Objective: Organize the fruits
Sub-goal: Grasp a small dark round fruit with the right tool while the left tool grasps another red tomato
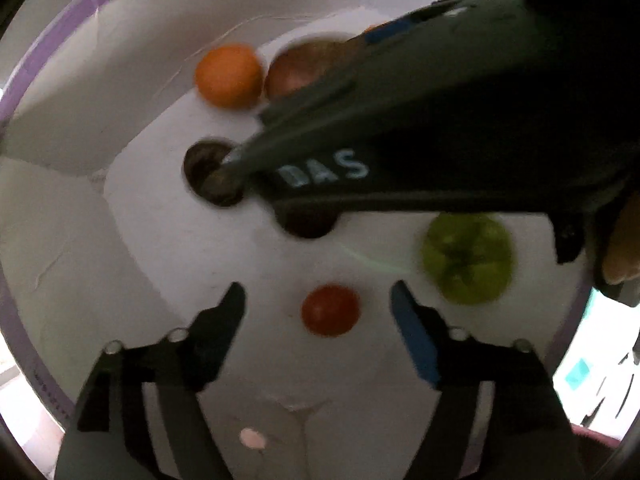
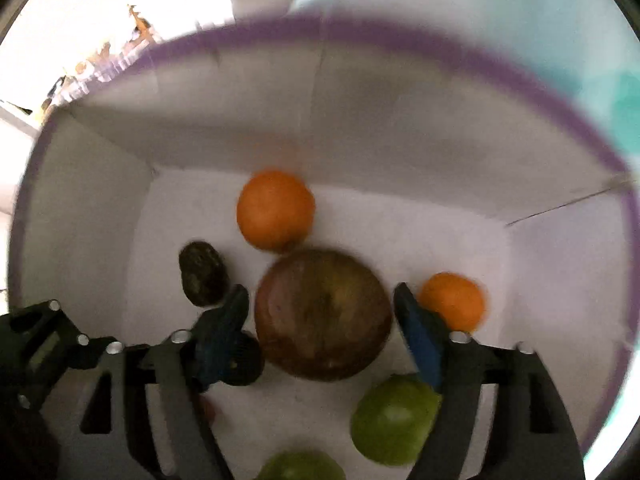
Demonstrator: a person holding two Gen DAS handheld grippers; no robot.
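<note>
Both grippers reach down into a white box with a purple rim (image 2: 360, 36). My left gripper (image 1: 318, 300) is open and empty, its fingertips either side of a small red tomato (image 1: 330, 310). My right gripper (image 2: 322, 300) is open around a large brown round fruit (image 2: 323, 314), not closed on it. In the left wrist view the right gripper's dark body (image 1: 400, 128) crosses the frame and hides part of that brown fruit (image 1: 296, 68). An orange (image 2: 275, 209), a dark avocado (image 2: 203, 279) and a smaller orange (image 2: 454, 301) lie on the box floor.
Two green fruits (image 2: 394, 420) (image 2: 300, 466) lie near the right gripper's base; one shows in the left wrist view (image 1: 468, 258). A second dark fruit (image 1: 308, 222) lies under the right gripper. The box walls (image 2: 360, 132) close in on all sides.
</note>
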